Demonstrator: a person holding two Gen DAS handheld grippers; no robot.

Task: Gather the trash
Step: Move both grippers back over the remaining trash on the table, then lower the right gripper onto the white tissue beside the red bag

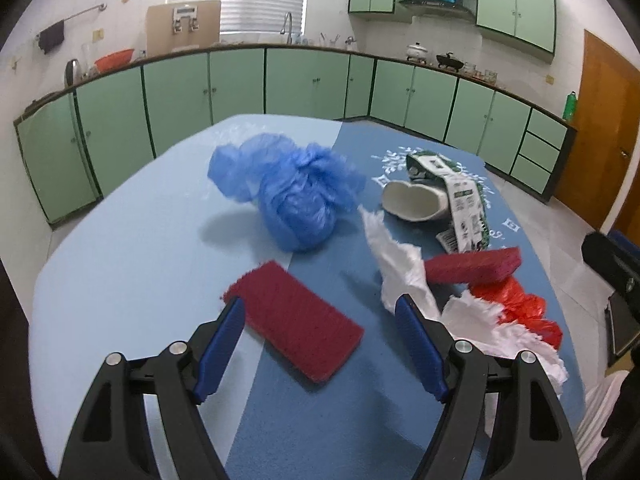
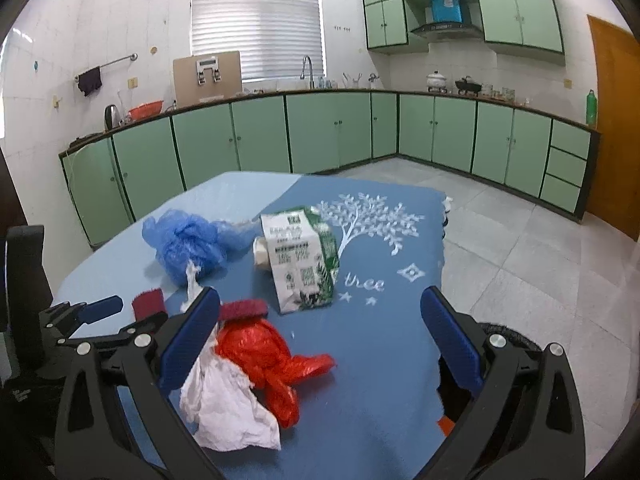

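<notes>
The trash lies in a loose cluster on your blue-clothed table (image 2: 384, 360): the red plastic bag (image 2: 260, 354) sits at the near centre, touching the crumpled white paper (image 2: 228, 404) at its 7 o'clock, with a dark red scouring pad (image 2: 243, 309) just beyond it at 12. The flattened green-and-white carton (image 2: 302, 264) lies further out at 1 o'clock, a white cup (image 1: 414, 201) tucked against it, and the crumpled blue bag (image 1: 292, 196) rests at 11 o'clock, apart from the rest. In the left wrist view a second dark red pad (image 1: 298, 326) lies flat by itself on the near cloth. Open cloth runs from the carton to the table's far and right edges, where the white tree print shows; the right edge drops to tiled floor at 3 o'clock, and green cabinets (image 2: 328, 132) ring the room well beyond. Your left gripper (image 1: 320, 344) hovers low over the flat pad, fingers spread wide with the pad between them. Your right gripper (image 2: 320, 340) hangs above the red bag and paper, its fingers also wide apart and holding nothing, the right finger (image 2: 450, 340) out past the table's right edge.
</notes>
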